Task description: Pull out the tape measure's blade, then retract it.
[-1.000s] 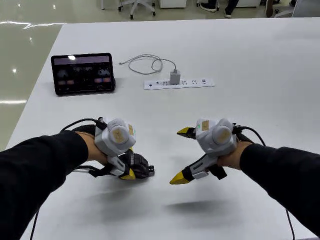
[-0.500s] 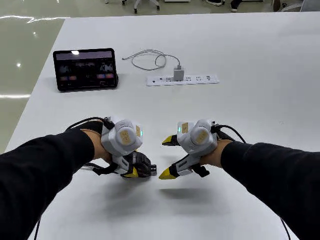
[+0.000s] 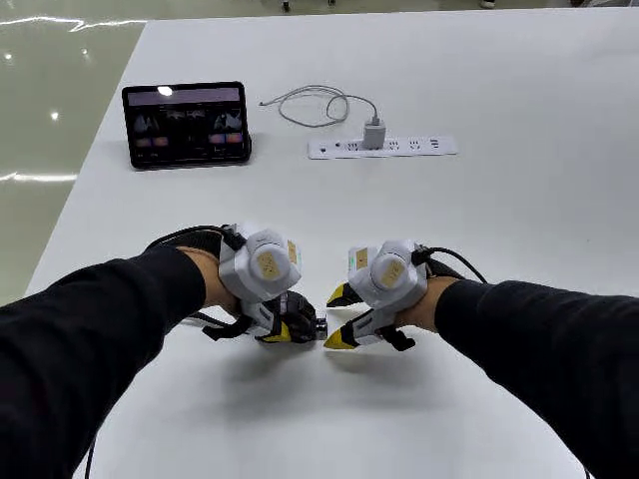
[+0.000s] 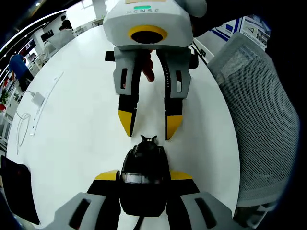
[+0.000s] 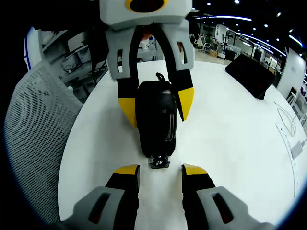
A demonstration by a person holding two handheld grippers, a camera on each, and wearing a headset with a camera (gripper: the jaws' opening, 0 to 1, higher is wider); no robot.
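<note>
- The black tape measure [image 5: 156, 122] is clamped between the jaws of the left hand-held gripper [image 4: 144, 175], low over the table [image 3: 479, 220], evidently to brace the case against a pull.
- Its blade hook [image 5: 159, 162] faces the right hand-held gripper [image 5: 160, 171], whose 2 jaws stand apart either side of it, holding nothing.
- The blade looks fully wound in, so closing on the hook seems the next step.
- Well beyond both: a tablet [image 3: 187, 123] and a power strip [image 3: 382, 147].
</note>
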